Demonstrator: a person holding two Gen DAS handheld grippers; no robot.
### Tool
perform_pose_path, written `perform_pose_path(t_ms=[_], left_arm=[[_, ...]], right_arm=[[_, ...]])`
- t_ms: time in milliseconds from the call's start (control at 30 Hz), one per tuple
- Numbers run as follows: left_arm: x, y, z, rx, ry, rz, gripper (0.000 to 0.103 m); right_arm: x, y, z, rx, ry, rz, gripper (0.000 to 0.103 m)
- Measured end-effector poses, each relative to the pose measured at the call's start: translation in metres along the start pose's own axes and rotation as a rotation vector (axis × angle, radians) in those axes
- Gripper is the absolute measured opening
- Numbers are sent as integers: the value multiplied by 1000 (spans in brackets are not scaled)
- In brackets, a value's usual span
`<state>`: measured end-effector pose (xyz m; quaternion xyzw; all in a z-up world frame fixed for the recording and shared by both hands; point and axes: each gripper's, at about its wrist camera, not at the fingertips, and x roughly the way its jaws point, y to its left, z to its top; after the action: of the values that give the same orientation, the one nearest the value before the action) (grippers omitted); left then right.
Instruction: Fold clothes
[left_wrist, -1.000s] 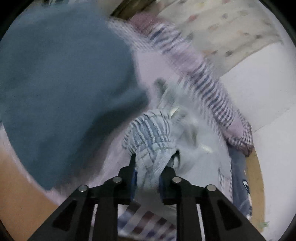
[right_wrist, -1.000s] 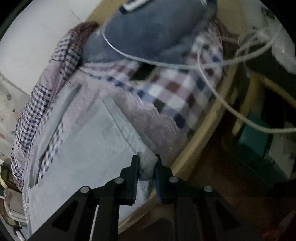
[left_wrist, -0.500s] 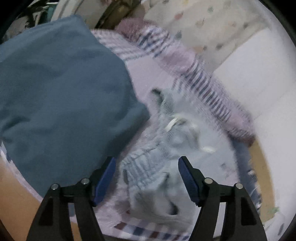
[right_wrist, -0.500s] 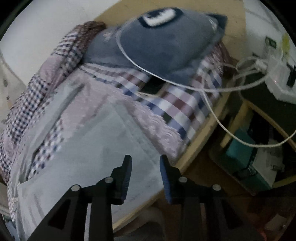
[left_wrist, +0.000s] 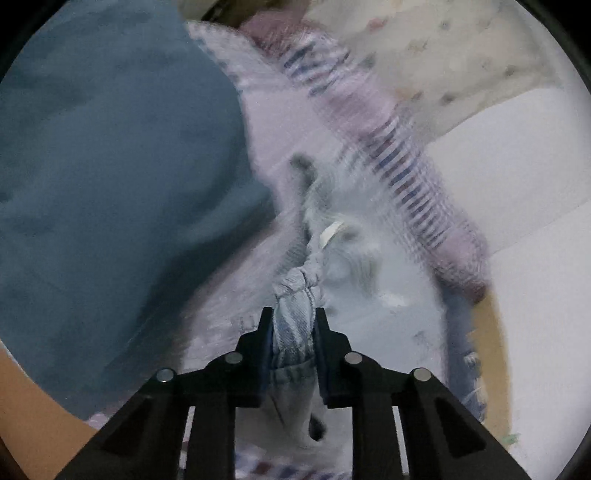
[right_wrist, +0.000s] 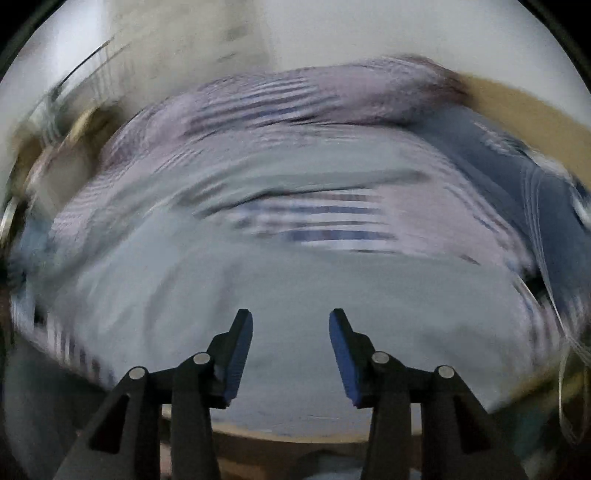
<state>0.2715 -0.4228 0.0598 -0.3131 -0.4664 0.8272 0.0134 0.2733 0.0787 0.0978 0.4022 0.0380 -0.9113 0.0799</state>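
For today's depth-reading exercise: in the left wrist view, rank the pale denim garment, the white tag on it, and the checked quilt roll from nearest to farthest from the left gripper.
1. Pale denim garment: bunched between the fingers of the left gripper.
2. White tag: just ahead, slightly right.
3. Checked quilt roll: beyond, running along the right.

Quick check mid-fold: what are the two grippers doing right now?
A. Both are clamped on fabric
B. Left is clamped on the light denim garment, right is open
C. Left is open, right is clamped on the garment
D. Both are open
B: the left gripper pinches a bunched fold of the light denim garment, while the right gripper has its jaws spread with nothing between them.
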Motion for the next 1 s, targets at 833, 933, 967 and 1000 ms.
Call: perform_pose_path(t_ms=[833, 933, 967, 1000], left_arm=[[-33, -5, -2, -45, -53, -168, 13], [-41, 0, -8, -90, -58, -183, 12], [-47, 0, -11, -106, -61, -188, 12], [-53, 0, -15, -121, -63, -193, 12]], right_arm=[[133, 311, -67, -1046, -176, -166, 3], [112, 298, -51, -1002, -138, -112, 1], [100, 293, -43, -984, -131, -88, 1], [84, 287, -34, -964, -133, -63, 1]])
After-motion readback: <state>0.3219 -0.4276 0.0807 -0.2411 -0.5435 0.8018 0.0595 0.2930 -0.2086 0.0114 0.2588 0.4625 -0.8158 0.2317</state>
